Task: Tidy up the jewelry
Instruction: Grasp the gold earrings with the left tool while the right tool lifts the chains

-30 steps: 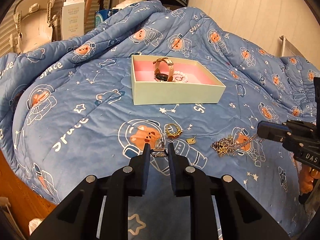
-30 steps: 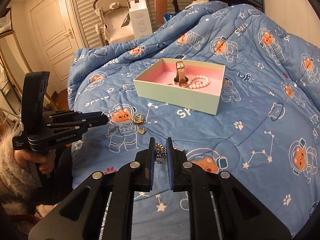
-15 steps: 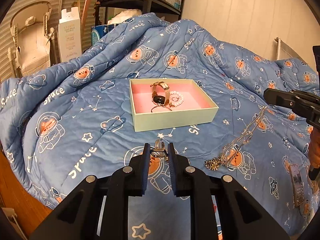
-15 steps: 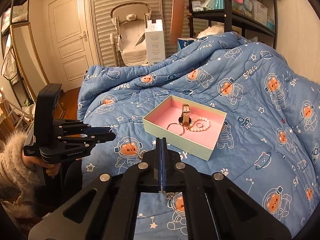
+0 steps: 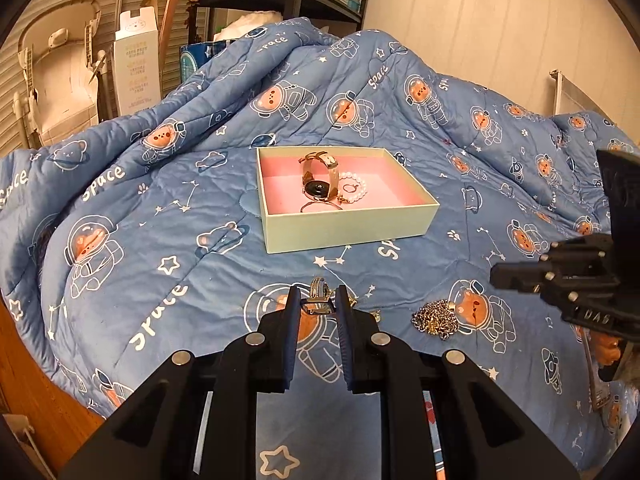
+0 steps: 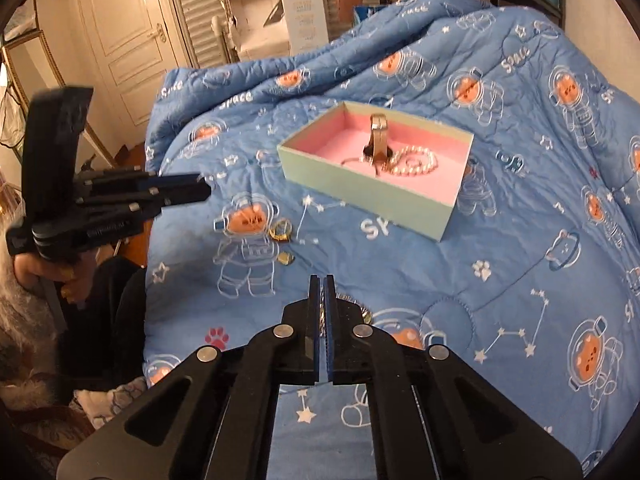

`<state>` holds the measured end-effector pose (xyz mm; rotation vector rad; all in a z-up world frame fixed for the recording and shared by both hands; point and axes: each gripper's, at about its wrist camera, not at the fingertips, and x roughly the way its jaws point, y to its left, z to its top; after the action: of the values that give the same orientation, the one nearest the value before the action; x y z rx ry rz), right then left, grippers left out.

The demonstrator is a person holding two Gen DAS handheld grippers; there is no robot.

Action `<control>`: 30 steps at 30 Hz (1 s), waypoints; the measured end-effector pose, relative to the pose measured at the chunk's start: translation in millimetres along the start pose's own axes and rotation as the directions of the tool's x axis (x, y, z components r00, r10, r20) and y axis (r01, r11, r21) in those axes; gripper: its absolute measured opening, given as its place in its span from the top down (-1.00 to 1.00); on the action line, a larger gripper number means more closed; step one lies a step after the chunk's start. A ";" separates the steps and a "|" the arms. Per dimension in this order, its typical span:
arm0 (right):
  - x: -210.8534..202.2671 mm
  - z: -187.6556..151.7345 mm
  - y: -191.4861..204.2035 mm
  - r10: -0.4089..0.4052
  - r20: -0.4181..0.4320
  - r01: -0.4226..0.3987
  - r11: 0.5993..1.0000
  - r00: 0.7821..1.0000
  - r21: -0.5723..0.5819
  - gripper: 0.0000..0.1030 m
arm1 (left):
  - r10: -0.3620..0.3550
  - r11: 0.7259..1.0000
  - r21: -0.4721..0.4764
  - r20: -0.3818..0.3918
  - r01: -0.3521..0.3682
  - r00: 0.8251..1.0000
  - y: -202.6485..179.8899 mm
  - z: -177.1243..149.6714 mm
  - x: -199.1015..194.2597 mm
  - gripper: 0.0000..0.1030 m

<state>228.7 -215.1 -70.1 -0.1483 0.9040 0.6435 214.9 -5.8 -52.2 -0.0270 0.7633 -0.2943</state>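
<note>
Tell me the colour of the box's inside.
Pink inside the box, pale green outside; clearest in the left wrist view.

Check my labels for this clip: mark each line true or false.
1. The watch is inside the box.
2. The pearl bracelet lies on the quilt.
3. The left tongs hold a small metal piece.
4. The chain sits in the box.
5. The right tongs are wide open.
1. True: the watch stands in the box.
2. False: the pearl bracelet is in the box, beside the watch.
3. True: the left tongs pinch a small metal piece.
4. False: the chain is heaped on the quilt, in front of the box.
5. False: the right tongs are shut; whether they pinch the chain is unclear.
</note>
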 end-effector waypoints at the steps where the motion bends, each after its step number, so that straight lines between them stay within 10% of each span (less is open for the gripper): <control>1: 8.8 -6.0 0.6 0.013 -0.037 -0.013 1.000 0.999 0.002 0.96 | 0.000 1.000 0.000 -0.001 0.000 1.000 0.3 -0.2 0.3 0.67; 10: 42.6 -32.5 -5.7 -0.004 -0.130 0.015 0.996 0.991 0.084 0.85 | -0.002 1.000 -0.004 -0.011 0.002 1.000 1.1 -3.0 3.4 0.67; 13: 40.0 -31.7 -7.2 -0.014 -0.116 0.025 0.995 0.993 0.096 0.03 | -0.005 1.000 -0.007 -0.015 0.005 1.000 1.7 -4.3 4.9 0.67; 30: 64.6 -12.0 20.3 -0.100 -0.072 0.083 0.975 0.992 -0.207 0.76 | -0.010 0.999 -0.034 -0.033 0.009 0.999 8.0 -9.3 9.0 0.67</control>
<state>237.6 -173.9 -124.4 -0.4010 0.9038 0.6466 216.8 0.2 -66.1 -0.0583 0.8015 -0.2917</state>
